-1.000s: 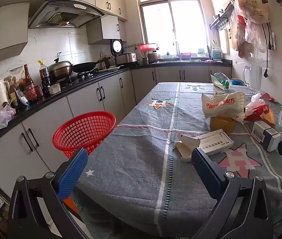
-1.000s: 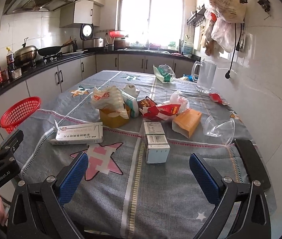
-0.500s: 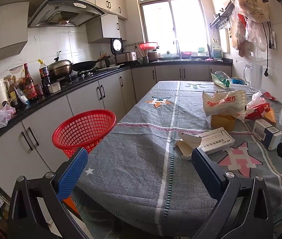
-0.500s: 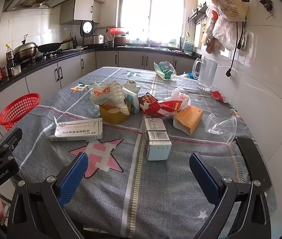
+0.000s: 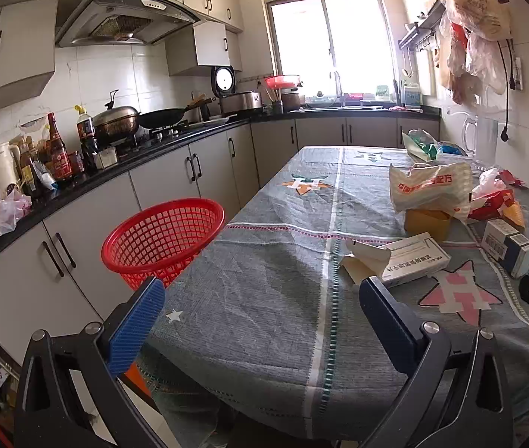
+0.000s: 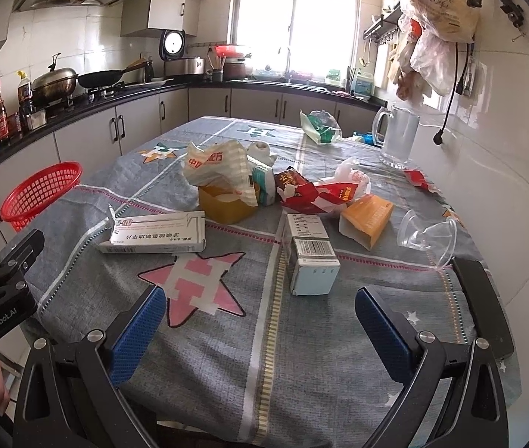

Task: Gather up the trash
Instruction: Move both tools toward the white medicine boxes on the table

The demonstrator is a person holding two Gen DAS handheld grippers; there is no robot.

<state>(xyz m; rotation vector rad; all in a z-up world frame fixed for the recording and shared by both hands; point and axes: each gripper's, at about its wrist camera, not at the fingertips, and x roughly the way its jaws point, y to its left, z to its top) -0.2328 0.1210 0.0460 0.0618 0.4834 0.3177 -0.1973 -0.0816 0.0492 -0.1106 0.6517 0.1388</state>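
Cardboard is most of the litter on the grey star-print tablecloth (image 6: 301, 354), and none of it has reached the red basket (image 5: 163, 235), which sits off the table edge at centre left of the left wrist view. Both claws are spread wide and hold nothing: the right gripper (image 6: 260, 321) hangs low at the near table edge, and the left gripper (image 5: 257, 317) hangs over bare cloth.

2 boxes lie nearest. The small white box (image 6: 311, 255) sits just above centre in the right wrist view, almost straight ahead of the right gripper, its long axis running away from the camera (roughly in line with the fingers), so a straight reach should straddle its narrow width. The long flat white box (image 6: 156, 233) lies to the left of it, long axis across the frame; in the left wrist view it (image 5: 406, 261) lies just beyond the left gripper's right-hand finger.

By my reading, the right gripper is better placed for the small box, the left for the long one and the basket.
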